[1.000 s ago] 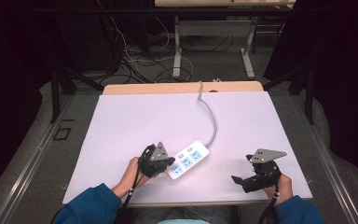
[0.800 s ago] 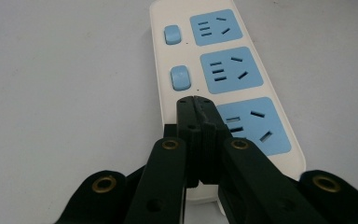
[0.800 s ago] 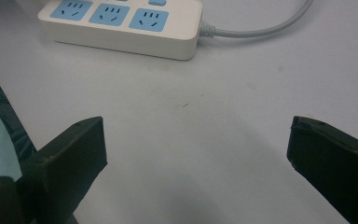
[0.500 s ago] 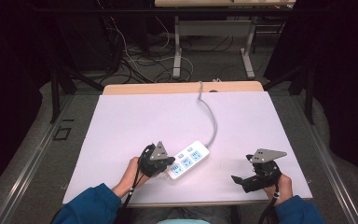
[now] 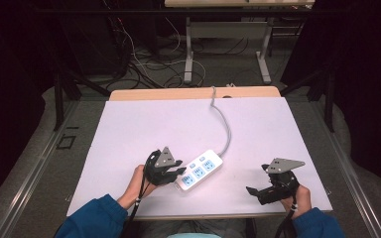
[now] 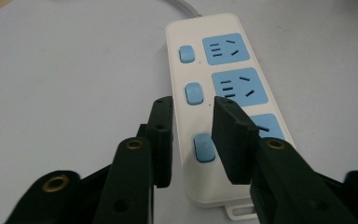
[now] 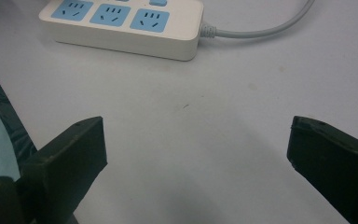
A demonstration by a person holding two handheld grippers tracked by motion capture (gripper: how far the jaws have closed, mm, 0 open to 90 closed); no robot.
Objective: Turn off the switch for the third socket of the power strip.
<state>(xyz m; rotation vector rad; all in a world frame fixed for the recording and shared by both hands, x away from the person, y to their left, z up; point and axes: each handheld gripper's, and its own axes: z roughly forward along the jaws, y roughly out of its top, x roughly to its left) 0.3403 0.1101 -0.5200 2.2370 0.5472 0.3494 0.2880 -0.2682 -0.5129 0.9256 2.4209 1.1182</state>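
A white power strip (image 5: 201,169) with blue sockets and blue switches lies near the table's front, its grey cable (image 5: 223,124) running to the far edge. My left gripper (image 5: 178,172) is at the strip's near end. In the left gripper view the strip (image 6: 223,70) runs away from me and my left gripper (image 6: 193,105) hovers over the switch row. Its jaws have just been opening; a narrow gap stands between them and they press on nothing. My right gripper (image 5: 256,179) rests to the strip's right, jaws wide open (image 7: 198,140) over bare table, the strip (image 7: 121,23) beyond.
The white table top (image 5: 154,124) spreads wide behind and to both sides of the strip. A wooden strip (image 5: 178,94) edges its far side. Table legs and loose cables (image 5: 188,54) lie on the floor beyond.
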